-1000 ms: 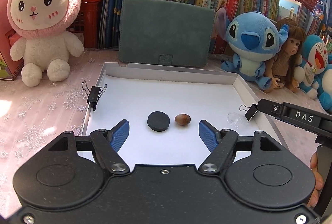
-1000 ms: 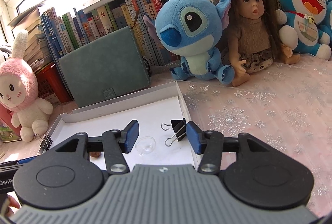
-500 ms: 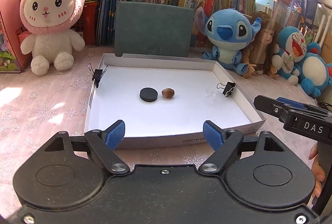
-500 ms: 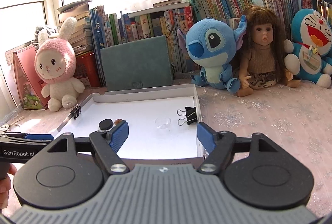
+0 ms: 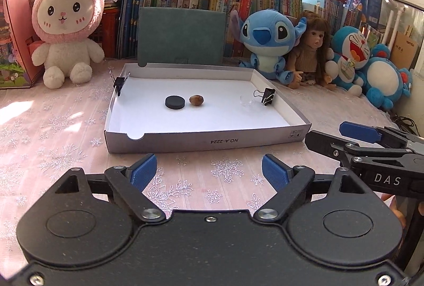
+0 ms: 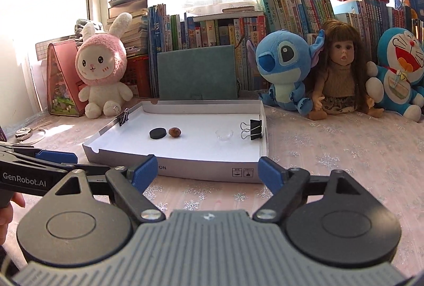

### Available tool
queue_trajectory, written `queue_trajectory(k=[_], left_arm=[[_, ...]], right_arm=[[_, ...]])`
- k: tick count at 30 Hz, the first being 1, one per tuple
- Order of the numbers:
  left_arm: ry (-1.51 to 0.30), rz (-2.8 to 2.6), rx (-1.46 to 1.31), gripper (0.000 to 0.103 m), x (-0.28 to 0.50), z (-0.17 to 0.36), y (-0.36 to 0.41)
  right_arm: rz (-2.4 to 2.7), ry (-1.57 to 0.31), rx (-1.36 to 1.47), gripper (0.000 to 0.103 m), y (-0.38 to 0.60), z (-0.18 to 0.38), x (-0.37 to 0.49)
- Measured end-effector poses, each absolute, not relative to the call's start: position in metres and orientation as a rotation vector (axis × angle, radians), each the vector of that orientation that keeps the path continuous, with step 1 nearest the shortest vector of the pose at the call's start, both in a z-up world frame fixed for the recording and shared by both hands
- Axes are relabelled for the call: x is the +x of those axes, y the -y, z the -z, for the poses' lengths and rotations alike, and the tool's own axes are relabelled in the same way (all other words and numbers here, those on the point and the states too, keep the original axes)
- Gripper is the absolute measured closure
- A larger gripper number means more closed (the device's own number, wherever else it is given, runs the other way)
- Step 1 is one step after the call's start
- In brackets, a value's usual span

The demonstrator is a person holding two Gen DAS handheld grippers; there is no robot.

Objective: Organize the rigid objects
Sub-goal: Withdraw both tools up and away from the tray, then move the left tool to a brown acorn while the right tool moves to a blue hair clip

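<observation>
On a pink tablecloth [image 5: 53,132] patterned with white snowflakes sits a shallow white cardboard tray [image 5: 201,141]. Inside it, left of centre, a flat black round disc [image 5: 174,102] lies just beside a small brown nut [image 5: 196,100], the two close but apart. Toward the right wall rests a small clear glass dish [image 5: 246,100], next to a black binder clip [image 5: 267,96] clamped on that wall; a second black binder clip [image 5: 119,82] grips the left wall. Both grippers hover over the cloth, short of the tray's near wall. The left gripper [image 5: 209,171] has its blue-padded jaws widening with nothing between them. The right gripper [image 6: 207,172] is likewise spreading, empty. Behind the tray stand plush toys, a doll and a row of books.
</observation>
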State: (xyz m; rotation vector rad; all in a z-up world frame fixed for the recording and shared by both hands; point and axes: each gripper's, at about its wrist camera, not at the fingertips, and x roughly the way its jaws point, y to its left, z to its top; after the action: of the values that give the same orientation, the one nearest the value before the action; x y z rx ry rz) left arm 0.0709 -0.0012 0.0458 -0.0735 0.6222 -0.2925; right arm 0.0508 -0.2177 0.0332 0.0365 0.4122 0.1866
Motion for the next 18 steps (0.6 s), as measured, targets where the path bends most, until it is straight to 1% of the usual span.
queue_trajectory(k=[9, 18], left_arm=[[-0.615, 0.278, -0.064, 0.016, 0.050, -0.032, -0.005], [-0.598, 0.247, -0.051, 0.016, 0.036, -0.023, -0.013]], right_arm=[[-0.203, -0.411, -0.012, 0.011, 0.211, -0.021, 0.029], [-0.206, -0.409, -0.044, 0.005, 0.206, -0.011, 0.015]])
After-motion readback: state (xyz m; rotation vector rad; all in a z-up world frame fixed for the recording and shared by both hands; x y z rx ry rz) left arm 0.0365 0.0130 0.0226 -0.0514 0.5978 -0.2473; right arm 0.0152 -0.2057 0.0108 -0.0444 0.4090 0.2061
